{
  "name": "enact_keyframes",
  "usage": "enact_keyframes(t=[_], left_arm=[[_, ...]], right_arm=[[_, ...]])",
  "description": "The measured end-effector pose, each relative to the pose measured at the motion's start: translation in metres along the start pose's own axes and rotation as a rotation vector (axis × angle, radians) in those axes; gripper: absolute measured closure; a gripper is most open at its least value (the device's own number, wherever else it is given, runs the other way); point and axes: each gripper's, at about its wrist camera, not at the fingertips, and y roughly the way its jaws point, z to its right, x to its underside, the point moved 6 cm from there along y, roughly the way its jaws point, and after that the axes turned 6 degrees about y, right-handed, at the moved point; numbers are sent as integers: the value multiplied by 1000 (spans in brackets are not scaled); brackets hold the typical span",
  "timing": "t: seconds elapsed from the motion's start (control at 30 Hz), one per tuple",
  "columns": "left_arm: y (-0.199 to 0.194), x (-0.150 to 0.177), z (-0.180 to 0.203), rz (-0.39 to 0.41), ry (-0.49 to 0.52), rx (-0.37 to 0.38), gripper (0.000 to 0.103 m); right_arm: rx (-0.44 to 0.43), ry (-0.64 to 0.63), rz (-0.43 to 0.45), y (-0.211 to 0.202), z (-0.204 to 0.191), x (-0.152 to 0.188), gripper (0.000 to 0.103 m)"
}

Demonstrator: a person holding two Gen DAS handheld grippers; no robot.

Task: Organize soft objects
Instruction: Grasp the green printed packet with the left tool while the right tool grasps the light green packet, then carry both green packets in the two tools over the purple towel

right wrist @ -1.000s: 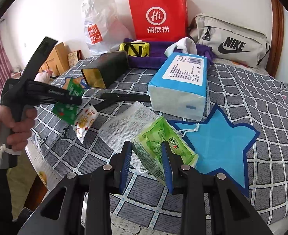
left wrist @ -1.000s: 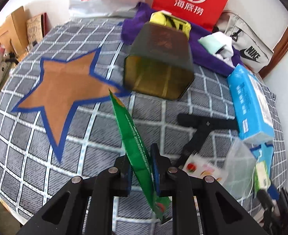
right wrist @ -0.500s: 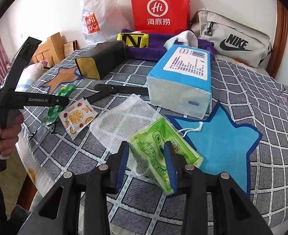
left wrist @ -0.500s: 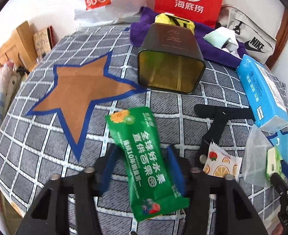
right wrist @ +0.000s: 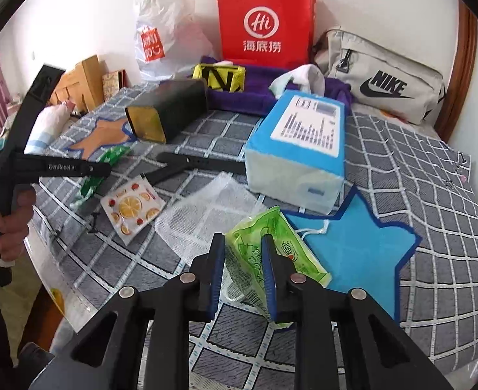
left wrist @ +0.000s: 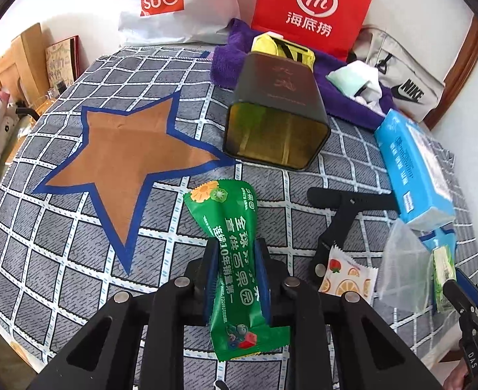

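Bedspread (left wrist: 60, 227) items: we clamp the left gripper (left wrist: 235, 263) on a green fruit snack packet (left wrist: 235, 253); our right gripper (right wrist: 242, 260) is closing around a light-green wet-wipes pack (right wrist: 271, 247) beside the mesh bag (right wrist: 206, 214).

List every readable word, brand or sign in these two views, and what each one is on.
"MINISO": white plastic bag
"Hi" and "海底捞": red paper bag
"NIKE": grey pouch
"GenRobot.AI": left gripper
"全球好水果": dark green packet; its smaller print is unclear
Blue tissue pack label: too small
Light green packet: illegible
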Motion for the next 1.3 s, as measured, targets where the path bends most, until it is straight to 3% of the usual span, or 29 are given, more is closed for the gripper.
enact_keyframes(t=[0.53,1.3], left_arm=[[-46,-41,-4,89,-26,46,83],[-70,-111,19,134,13,72,83]], right_arm=[[-44,139,71,-37,15,-56,81],[-25,166,141,-36,27,-134,81]])
